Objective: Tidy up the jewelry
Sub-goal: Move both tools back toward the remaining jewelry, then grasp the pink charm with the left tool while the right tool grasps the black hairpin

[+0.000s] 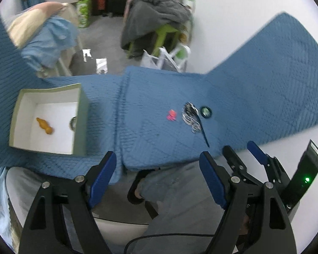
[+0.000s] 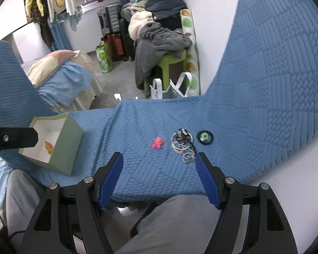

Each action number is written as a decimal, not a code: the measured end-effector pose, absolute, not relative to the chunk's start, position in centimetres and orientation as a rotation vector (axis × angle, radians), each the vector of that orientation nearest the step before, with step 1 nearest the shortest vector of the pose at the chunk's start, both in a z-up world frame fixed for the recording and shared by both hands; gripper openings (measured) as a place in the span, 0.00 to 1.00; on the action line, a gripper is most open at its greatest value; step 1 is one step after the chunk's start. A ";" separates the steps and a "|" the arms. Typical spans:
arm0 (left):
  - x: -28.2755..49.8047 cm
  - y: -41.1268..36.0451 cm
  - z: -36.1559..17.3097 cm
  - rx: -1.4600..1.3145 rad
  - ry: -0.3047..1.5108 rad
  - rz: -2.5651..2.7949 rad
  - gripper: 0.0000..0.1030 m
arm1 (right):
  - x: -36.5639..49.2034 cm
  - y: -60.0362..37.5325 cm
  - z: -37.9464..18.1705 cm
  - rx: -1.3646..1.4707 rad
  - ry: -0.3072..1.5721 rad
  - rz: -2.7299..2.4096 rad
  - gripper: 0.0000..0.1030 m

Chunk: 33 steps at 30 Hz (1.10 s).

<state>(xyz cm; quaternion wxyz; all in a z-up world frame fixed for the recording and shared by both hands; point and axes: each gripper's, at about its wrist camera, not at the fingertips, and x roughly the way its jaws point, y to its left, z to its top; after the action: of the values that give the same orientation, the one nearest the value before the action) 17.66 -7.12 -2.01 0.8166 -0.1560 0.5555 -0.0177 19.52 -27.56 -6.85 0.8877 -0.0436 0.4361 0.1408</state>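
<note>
A pale green box stands open on the blue quilted mat at the left. An orange piece and a silver ring lie inside it. On the mat to the right lie a pink piece, a tangle of silver chains and rings and a dark round green-centred piece. My left gripper is open and empty above the mat's near edge. My right gripper is open and empty, its right fingertip beside the silver tangle.
The blue quilted mat covers the work surface, with a seam between box and jewelry. My grey-trousered legs are below the near edge. Behind are a bed, a green stool with clothes, a white bag and suitcases.
</note>
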 end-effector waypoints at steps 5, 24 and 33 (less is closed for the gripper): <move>19.4 -8.0 -2.8 -0.319 1.181 -0.019 0.78 | 20.3 -29.7 -8.3 -0.064 0.931 0.277 0.67; 27.4 -12.1 -13.3 -0.361 1.245 -0.121 0.72 | 26.9 -34.1 -16.6 -0.016 1.038 0.317 0.29; 31.5 -12.9 -18.5 -0.350 1.288 -0.172 0.65 | 30.7 -34.3 -20.4 -0.006 1.095 0.338 0.22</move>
<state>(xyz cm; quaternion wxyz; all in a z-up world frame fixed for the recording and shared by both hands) 31.53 -12.95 -18.45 0.7819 -0.1623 0.5966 -0.0796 30.68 -34.34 -20.39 0.8403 -0.0027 0.5181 0.1598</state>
